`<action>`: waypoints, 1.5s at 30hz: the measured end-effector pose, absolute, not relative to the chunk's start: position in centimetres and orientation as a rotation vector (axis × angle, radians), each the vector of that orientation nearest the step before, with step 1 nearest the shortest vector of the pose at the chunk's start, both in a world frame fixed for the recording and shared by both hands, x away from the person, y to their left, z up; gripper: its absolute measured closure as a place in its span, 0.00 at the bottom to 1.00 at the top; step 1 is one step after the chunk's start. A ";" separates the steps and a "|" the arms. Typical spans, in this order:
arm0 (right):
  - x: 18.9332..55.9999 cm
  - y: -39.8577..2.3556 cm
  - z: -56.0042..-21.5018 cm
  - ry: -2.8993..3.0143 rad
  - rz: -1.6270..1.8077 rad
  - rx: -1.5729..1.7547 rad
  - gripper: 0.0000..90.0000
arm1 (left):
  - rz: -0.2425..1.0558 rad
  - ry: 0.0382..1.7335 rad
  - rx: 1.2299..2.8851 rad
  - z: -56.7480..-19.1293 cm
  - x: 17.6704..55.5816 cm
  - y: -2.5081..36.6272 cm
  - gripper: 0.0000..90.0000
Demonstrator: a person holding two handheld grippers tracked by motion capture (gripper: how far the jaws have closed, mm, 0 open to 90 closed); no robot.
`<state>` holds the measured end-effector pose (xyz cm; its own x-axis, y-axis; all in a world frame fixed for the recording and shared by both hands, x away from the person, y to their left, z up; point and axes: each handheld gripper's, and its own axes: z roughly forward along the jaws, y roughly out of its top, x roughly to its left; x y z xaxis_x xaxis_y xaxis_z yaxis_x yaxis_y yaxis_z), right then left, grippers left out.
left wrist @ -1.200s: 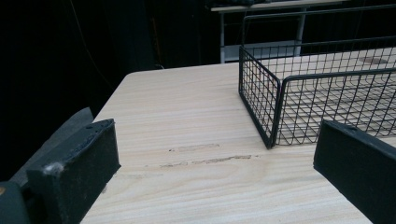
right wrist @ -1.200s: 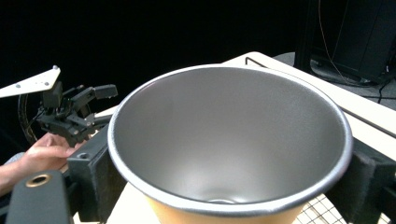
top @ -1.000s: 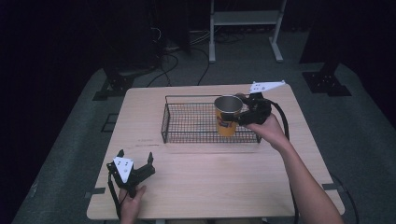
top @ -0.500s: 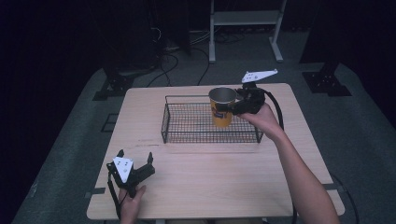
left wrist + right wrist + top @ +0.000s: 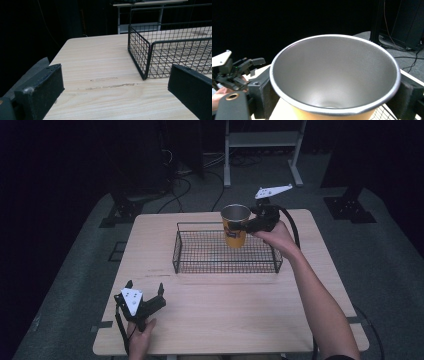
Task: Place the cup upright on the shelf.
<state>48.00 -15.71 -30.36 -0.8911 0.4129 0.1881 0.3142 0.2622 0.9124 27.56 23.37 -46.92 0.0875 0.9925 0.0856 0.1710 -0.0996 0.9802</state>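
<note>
I can read no writing on the cup (image 5: 235,227), which stands upright, mouth up, long axis vertical, lifted over the wire basket (image 5: 200,254) toward its 1 o'clock corner. My right gripper (image 5: 248,225) clamps it from the 3 o'clock side. My left gripper (image 5: 145,296) rests spread wide, empty, on the table (image 5: 225,320) at 7 o'clock.

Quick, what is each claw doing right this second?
Left claw: open, holding nothing, low over the table.
Right claw: closed on the yellow metal cup, held above the wire basket.
</note>
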 end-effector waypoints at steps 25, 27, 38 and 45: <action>50.4 -15.1 -35.7 2.510 1.719 0.702 0.13 | 1.125 1.229 1.446 -46.9 27.6 23.4 0.00; 50.4 -15.1 -36.1 2.521 1.710 0.710 0.13 | 1.125 1.229 1.446 -46.9 27.6 23.4 0.00; 51.5 -15.3 -38.0 2.529 1.689 0.786 0.13 | 1.124 1.229 1.445 -46.9 27.6 23.4 0.00; 52.0 -15.3 -39.0 2.548 1.630 0.819 0.13 | 1.123 1.229 1.445 -46.9 27.6 23.4 0.00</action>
<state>52.03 -15.31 -38.99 -0.8633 0.4291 0.2656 0.4212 0.3225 0.8477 27.56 23.41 -46.92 0.0915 0.9924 0.0822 0.1713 -0.0970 0.9804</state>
